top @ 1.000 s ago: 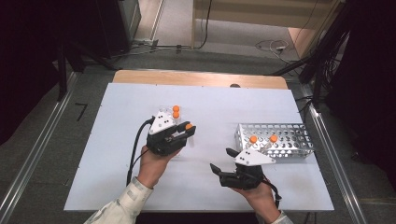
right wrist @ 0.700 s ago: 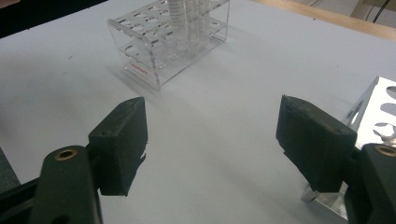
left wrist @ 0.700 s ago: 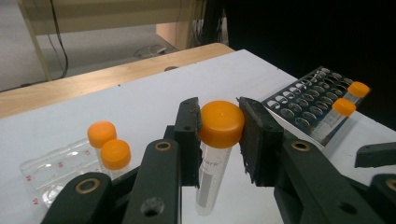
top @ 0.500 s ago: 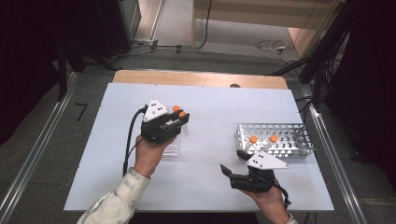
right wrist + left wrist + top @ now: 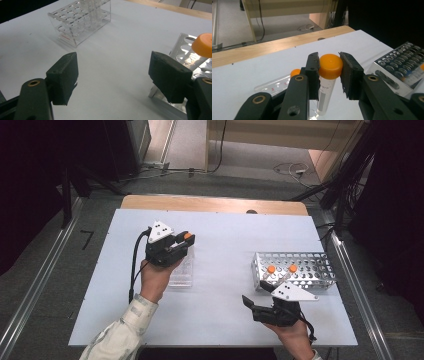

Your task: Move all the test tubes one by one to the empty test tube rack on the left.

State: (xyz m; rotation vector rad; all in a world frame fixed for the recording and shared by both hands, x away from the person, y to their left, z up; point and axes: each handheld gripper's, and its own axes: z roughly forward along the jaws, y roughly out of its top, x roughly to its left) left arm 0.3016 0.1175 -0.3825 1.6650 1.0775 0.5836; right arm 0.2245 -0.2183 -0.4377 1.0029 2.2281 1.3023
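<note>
Two claws: left claw (image 5: 329,75) grips an orange-capped tube (image 5: 329,72); right claw (image 5: 117,75) gapes wide, empty.

White table (image 5: 220,245): clear rack (image 5: 181,272), metal rack (image 5: 295,269), perhaps loose tube (image 5: 275,83).

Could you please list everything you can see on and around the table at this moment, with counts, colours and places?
Table: one, white top with a wooden far edge, centre of the high view.
Clear rack: one, transparent plastic, on the table's left half, beside the left hand.
Metal rack: one, silver perforated, on the table's right half.
Held tube: one, clear with an orange cap, between the left gripper's jaws.
Lying tube: one, clear with an orange cap, flat on the table behind the held one.
Racked tubes: two, orange caps, standing in the metal rack.
Left gripper: black, shut on the held tube.
Right gripper: black, open, by the metal rack.
</note>
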